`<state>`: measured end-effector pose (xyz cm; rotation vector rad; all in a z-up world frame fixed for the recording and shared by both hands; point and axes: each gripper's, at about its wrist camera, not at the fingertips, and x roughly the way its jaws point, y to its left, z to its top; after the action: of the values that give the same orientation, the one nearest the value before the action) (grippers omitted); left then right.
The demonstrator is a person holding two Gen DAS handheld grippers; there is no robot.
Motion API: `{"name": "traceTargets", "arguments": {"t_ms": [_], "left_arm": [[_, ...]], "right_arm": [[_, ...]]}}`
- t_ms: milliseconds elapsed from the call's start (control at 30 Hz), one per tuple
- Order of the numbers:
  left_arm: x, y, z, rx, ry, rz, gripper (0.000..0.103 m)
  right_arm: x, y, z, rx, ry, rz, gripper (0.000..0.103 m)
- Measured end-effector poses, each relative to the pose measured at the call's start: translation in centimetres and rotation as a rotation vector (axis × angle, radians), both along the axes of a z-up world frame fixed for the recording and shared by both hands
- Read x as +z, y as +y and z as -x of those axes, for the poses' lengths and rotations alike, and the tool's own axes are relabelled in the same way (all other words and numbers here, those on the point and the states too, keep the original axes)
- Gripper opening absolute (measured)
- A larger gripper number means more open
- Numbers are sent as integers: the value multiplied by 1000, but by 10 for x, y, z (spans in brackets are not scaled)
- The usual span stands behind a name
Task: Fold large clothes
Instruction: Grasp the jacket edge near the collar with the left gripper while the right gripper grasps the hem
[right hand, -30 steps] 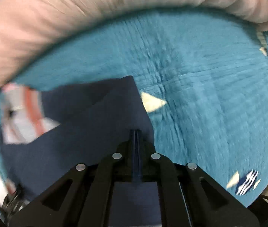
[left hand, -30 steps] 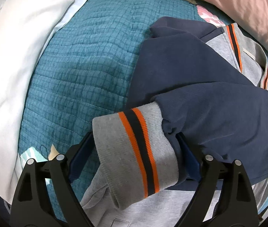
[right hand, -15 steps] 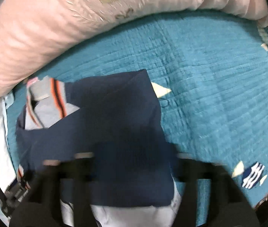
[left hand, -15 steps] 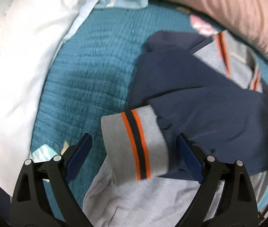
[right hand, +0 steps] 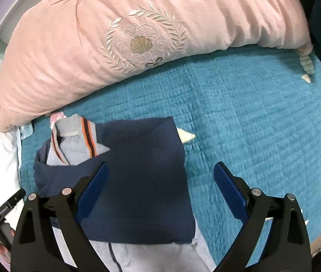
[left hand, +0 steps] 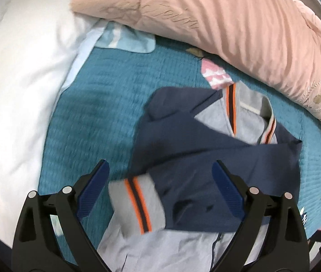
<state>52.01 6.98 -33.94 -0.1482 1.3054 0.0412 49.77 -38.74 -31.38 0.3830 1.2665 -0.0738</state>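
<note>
A navy and grey jacket [left hand: 217, 156] is lying partly folded on a teal quilt [left hand: 97, 117], with its navy sleeves crossing over the grey front. The landmark here is the jacket's striped collar [left hand: 248, 115], which is pointing toward a big pink pillow [left hand: 228, 18] at the far edge of the quilt.

The left gripper [left hand: 160, 189] is hovering above the sleeve end nearest the camera, on the side of the jacket away from the collar. Its jaws are standing wide apart, and its blue pads [left hand: 93, 188] are touching no cloth. Between them, lower down, a grey cuff [left hand: 137, 204] with orange and dark stripes is lying loose on the grey body of the jacket.

The right gripper [right hand: 160, 190] is hanging above the navy sleeve [right hand: 142, 181] that is covering the chest just below the collar [right hand: 76, 138]. Its jaws are opening and are already wide, with the sleeve lying flat under them and gripped by neither pad. One blue pad [right hand: 229, 190] is showing over bare quilt [right hand: 251, 117] beside the jacket's edge.

A white pillow [left hand: 17, 90] is sitting well off to the side of the collar, next to the pink one. A zip line [right hand: 113, 256] is running down the grey front, on the far side of the folded sleeve from the collar. The pink pillow [right hand: 137, 36] is carrying an embroidered shell-and-wreath emblem [right hand: 141, 43].
</note>
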Motion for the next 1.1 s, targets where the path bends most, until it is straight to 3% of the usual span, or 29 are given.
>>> {"name": "traceTargets", "arguments": {"t_ms": [200, 500, 600, 667, 700, 767, 800, 833, 900, 933, 1100], "left_arm": [[-24, -5, -45, -40, 28, 9, 92], [-69, 1, -98, -53, 85, 132, 92], [-84, 1, -107, -59, 125, 112, 91], [-88, -1, -110, -69, 113, 103, 91], [-88, -1, -111, -65, 103, 104, 88], [-88, -2, -112, -65, 97, 57, 68], [-87, -3, -112, -79, 95, 49, 59], [-85, -4, -112, -98, 85, 63, 36], [-81, -3, -111, -105, 90, 94, 24], [-80, -3, -111, -105, 101, 104, 17], [-69, -8, -107, -114, 96, 87, 10]], "right_arm": [[-26, -6, -32, 11, 55, -13, 90], [-71, -6, -81, 69, 124, -57, 90], [-89, -9, -89, 56, 172, -84, 90], [-97, -11, -91, 54, 188, -118, 82], [-101, -12, -92, 49, 196, -147, 75], [-108, -12, -91, 38, 212, -199, 57], [-110, -12, -90, 32, 224, -171, 41], [-108, -12, -88, 32, 220, -124, 27], [-109, -15, -86, 21, 217, -127, 14], [-109, -18, -85, 12, 215, -149, 11], [-92, -24, -77, 25, 174, -165, 8]]}}
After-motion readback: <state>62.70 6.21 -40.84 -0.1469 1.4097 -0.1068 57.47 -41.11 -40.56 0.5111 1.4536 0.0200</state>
